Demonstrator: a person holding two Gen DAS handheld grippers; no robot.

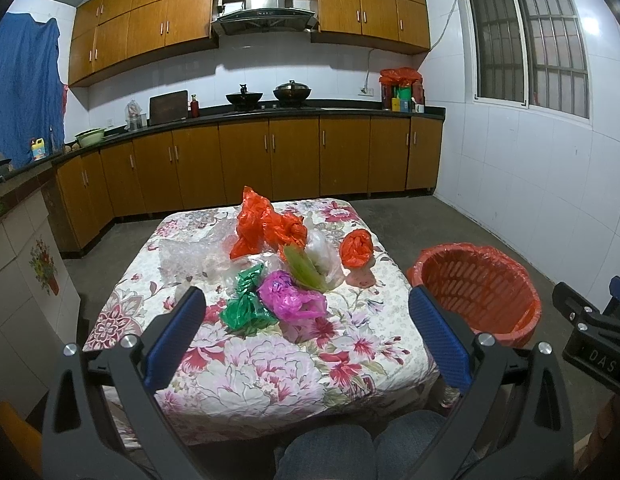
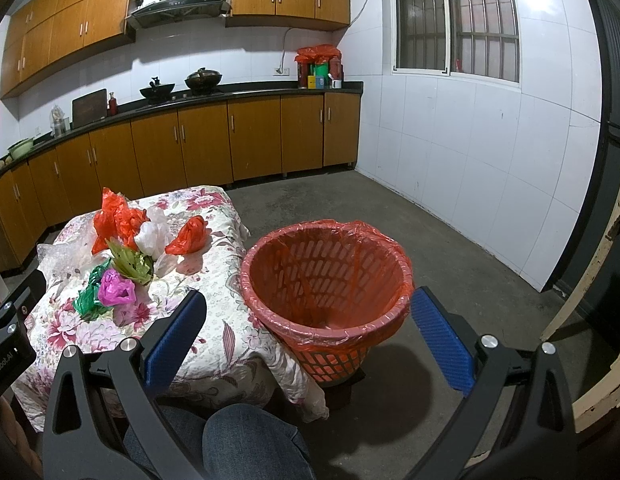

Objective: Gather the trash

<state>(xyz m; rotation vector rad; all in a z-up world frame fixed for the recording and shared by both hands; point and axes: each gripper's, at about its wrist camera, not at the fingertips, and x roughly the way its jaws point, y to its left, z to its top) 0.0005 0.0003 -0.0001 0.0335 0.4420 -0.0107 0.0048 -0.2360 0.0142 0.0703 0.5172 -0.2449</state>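
Both the left gripper (image 1: 306, 336) and right gripper (image 2: 308, 332) gape empty; the lined basket (image 2: 389, 332) stands ahead of the right, beside the table (image 2: 214, 344) edge, with bare floor (image 2: 429, 240) beyond.

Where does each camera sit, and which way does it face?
Left wrist: on the left gripper, open, facing the table of crumpled bags; knees and the right gripper's body show.
Right wrist: on the right gripper, open, facing the lined basket; knees show.
Both share the table, the magenta bag and the basket.
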